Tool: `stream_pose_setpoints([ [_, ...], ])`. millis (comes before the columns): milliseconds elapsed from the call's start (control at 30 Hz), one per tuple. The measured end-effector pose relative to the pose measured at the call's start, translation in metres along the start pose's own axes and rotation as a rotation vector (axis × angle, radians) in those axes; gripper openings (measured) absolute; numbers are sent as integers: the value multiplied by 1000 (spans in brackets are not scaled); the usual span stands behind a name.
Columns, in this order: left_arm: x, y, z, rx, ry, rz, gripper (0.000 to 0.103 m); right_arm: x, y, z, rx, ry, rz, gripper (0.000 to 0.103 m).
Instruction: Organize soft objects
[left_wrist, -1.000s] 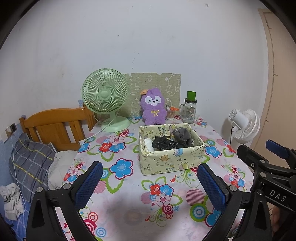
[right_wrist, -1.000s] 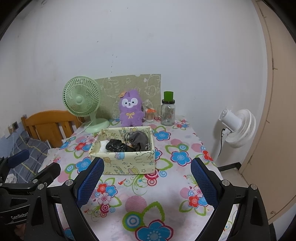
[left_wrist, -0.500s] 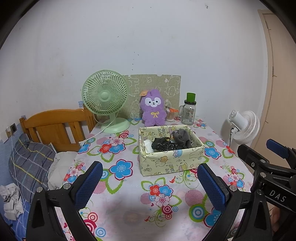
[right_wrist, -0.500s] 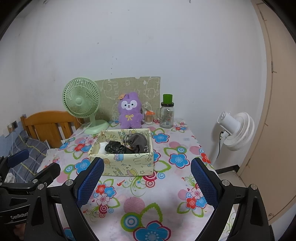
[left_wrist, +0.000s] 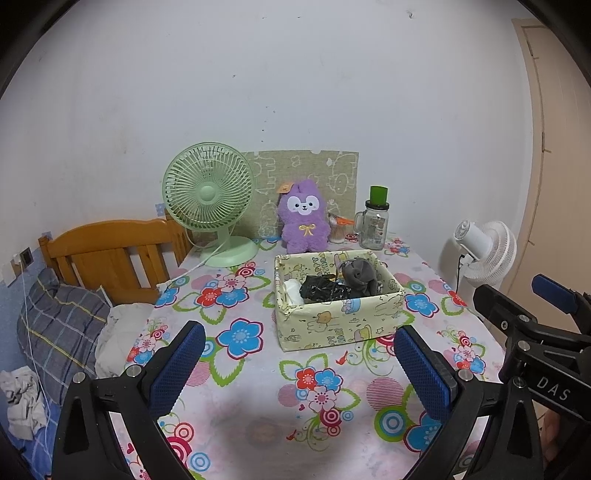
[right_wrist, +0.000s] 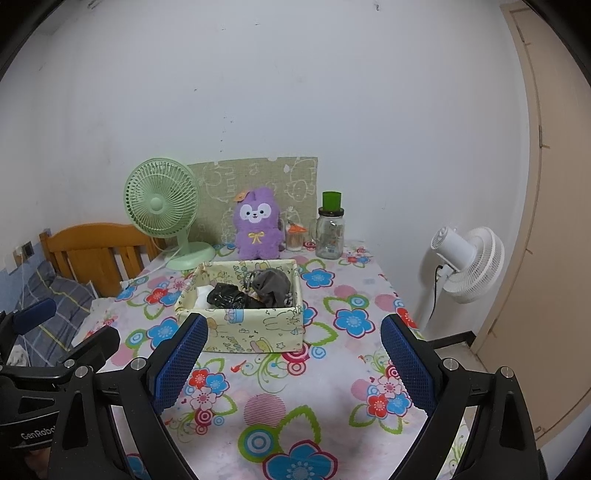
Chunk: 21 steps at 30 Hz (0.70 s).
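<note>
A pale yellow fabric box (left_wrist: 334, 328) (right_wrist: 258, 334) with cartoon prints stands mid-table. Inside lie a grey rolled cloth (left_wrist: 360, 275) (right_wrist: 273, 286), a black crumpled cloth (left_wrist: 319, 290) (right_wrist: 225, 295) and a white piece (left_wrist: 293, 291) (right_wrist: 203, 293). A purple plush toy (left_wrist: 304, 221) (right_wrist: 258, 229) sits upright behind the box, against a beige board. My left gripper (left_wrist: 299, 363) hovers open over the near table, nothing between its blue pads. My right gripper (right_wrist: 291, 358) is open too, empty, just in front of the box. Each gripper shows at the edge of the other's view.
On the flowered tablecloth (left_wrist: 258, 391) stand a green desk fan (left_wrist: 210, 199) at back left, a glass jar with a green lid (left_wrist: 375, 221) and a small cup (left_wrist: 338, 229). A wooden bed headboard (left_wrist: 107, 254) and pillow lie left; a white floor fan (left_wrist: 484, 251) stands right.
</note>
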<state>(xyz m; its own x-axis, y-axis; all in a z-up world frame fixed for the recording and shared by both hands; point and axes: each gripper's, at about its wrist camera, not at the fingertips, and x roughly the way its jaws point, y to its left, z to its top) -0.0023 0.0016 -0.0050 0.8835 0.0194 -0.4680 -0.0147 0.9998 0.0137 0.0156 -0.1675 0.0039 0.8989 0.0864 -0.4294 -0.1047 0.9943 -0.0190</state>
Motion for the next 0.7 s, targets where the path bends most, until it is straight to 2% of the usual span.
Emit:
stream_pose_setpoints([
  [700, 2, -2, 1, 0, -5, 10, 103, 4, -2, 0, 25, 18, 7, 96],
])
